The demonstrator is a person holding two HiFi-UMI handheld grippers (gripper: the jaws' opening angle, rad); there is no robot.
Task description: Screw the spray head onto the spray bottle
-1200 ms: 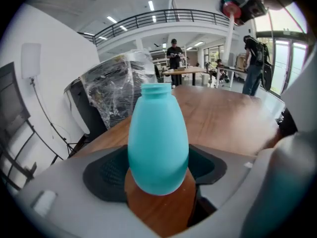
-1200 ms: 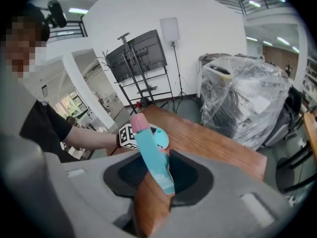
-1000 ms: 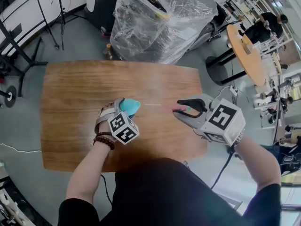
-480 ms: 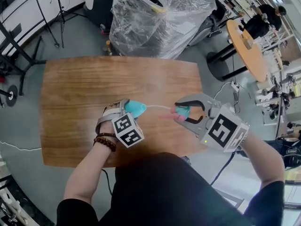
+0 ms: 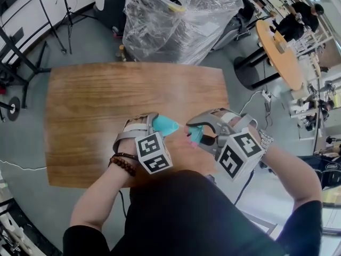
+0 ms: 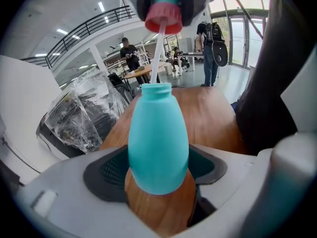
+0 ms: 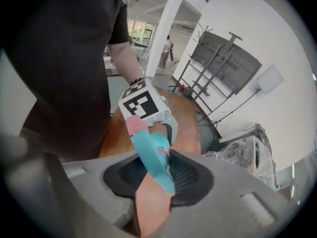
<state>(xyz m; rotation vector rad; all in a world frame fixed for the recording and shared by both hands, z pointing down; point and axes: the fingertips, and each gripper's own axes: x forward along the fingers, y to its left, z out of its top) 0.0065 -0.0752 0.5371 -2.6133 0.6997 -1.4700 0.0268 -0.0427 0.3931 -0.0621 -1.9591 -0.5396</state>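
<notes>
Bottle (image 6: 158,148): clamped in left gripper (image 5: 152,128), open neck facing the head. Head (image 7: 148,152): pinched in right gripper (image 5: 201,134) over tabletop's (image 5: 106,100) near edge, tube (image 6: 154,53) aligned at neck for insertion.

Wooden bench (image 5: 96,105). Left tongs (image 5: 155,124): clamped on teal spray bottle (image 5: 165,125), neck pointing right. Right tongs (image 5: 192,136): clamped on teal-pink spray head (image 5: 196,133), just beside bottle neck. Plastic-wrapped bundle (image 5: 176,20) beyond bench.

Your left gripper (image 6: 158,170) clamps the teal egg-shaped spray bottle (image 6: 158,148), neck open, and your right gripper (image 7: 158,170) holds the teal spray head (image 7: 151,155), pink collar (image 6: 163,16) just above that neck, white tube (image 6: 155,58) reaching its mouth.
</notes>
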